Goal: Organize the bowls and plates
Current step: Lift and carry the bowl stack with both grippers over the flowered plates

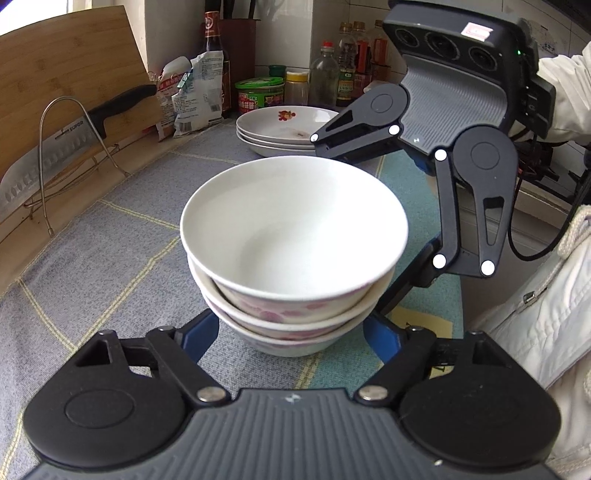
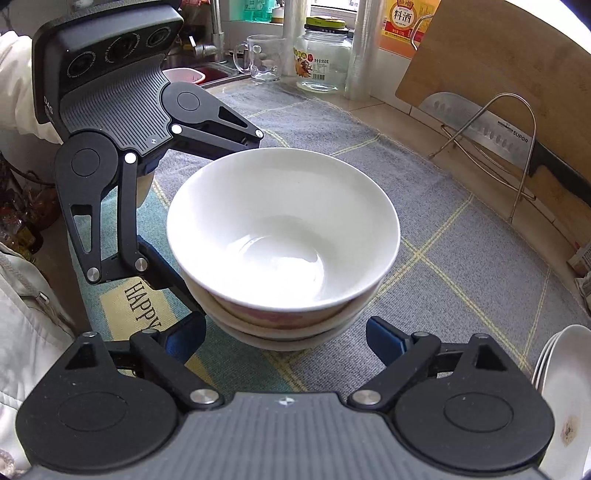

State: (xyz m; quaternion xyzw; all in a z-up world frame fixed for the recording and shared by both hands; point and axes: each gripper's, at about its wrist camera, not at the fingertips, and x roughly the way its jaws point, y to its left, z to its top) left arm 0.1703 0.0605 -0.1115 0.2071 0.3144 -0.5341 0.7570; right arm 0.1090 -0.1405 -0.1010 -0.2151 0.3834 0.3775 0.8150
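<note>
Three white bowls with pink flower print sit nested in a stack on a grey-blue checked cloth. My left gripper has its blue fingers low on either side of the stack, close to the bottom bowl; I see no pad pressing on it. From the opposite side my right gripper straddles the same stack, open, with a gap showing at its right finger. Each gripper's black linkage shows in the other's view. A stack of white plates rests farther along the cloth.
A wooden cutting board and a cleaver lean in a wire rack beside the cloth. Bottles and jars and packets crowd behind the plates. A glass jar, a mug and a sink tap lie beyond.
</note>
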